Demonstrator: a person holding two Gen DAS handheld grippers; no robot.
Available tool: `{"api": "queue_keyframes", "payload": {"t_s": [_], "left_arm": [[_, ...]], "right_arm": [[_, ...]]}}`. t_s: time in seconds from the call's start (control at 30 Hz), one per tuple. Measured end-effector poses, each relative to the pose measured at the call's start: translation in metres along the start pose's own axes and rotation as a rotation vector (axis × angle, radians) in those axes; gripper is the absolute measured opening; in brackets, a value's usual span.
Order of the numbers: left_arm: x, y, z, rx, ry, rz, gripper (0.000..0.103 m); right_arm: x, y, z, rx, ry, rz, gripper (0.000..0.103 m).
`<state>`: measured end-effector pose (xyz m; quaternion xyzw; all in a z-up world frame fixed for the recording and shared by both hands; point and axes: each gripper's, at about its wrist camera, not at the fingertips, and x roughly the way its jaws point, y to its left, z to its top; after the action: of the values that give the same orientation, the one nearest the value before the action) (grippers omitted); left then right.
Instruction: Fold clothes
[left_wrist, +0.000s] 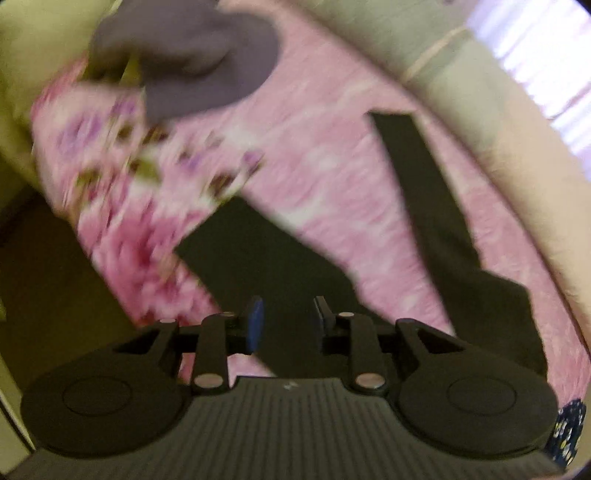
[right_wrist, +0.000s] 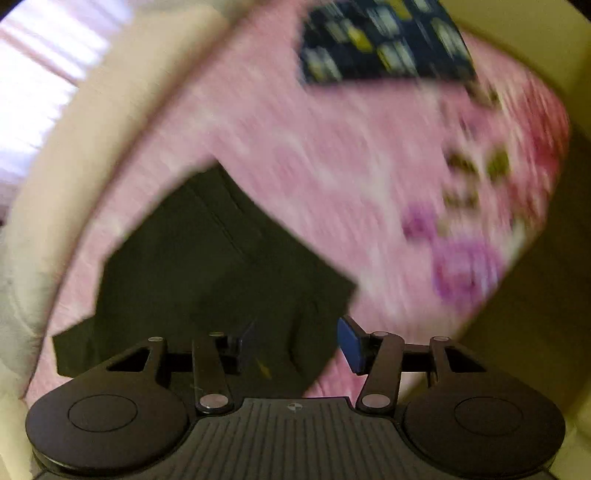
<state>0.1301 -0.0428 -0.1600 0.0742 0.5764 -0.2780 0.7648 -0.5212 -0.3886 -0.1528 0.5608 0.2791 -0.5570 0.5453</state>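
A dark garment (left_wrist: 295, 266) lies spread on a pink flowered bedsheet (left_wrist: 332, 147); a long strip of it (left_wrist: 424, 192) runs toward the far edge. My left gripper (left_wrist: 288, 321) is open just above the dark cloth, with nothing between its blue pads (left_wrist: 255, 325). In the right wrist view the same dark garment (right_wrist: 207, 266) lies flat below my right gripper (right_wrist: 295, 343), which is open wide and empty, its blue pad (right_wrist: 349, 343) over the cloth's edge. Both views are motion-blurred.
A grey-purple cloth (left_wrist: 199, 55) lies at the bed's far left. A navy patterned cloth (right_wrist: 384, 40) lies at the far side in the right wrist view. A cream wall or headboard (left_wrist: 480, 92) borders the bed. A bright curtained window (right_wrist: 40, 62) is beyond.
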Motion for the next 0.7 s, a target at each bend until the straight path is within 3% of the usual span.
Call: {"api": "queue_keyframes", "payload": {"t_s": [0.1,0.17,0.33,0.4,0.43,0.57,0.7], "left_arm": [[-0.052,-0.065,0.012,0.104,-0.057,-0.115,0.031],[-0.089,-0.11,0.015,0.179,-0.082,-0.207,0.035],[-0.215,-0.221,0.009,0.396,-0.148,-0.476,0.047],[-0.273,-0.26,0.0,0.499,-0.215,-0.564,0.066],[-0.303,-0.277,-0.007,0.556,-0.259,-0.608,0.07],[-0.387,-0.318,-0.041,0.747,-0.372,-0.728,0.081],[-0.418,-0.333,-0.069,0.862,-0.388,-0.745,0.082]], "right_arm": [[-0.019,0.023,0.011,-0.084,-0.087,0.035,0.076],[-0.02,0.033,0.011,-0.124,-0.11,0.051,0.076],[0.01,0.029,-0.003,-0.12,-0.016,0.055,0.076],[0.021,0.025,-0.008,-0.112,0.02,0.053,0.076],[0.026,0.023,-0.011,-0.108,0.035,0.054,0.076],[0.036,0.027,-0.02,-0.107,0.07,0.068,0.076],[0.03,0.034,-0.025,-0.098,0.055,0.081,0.076]]}}
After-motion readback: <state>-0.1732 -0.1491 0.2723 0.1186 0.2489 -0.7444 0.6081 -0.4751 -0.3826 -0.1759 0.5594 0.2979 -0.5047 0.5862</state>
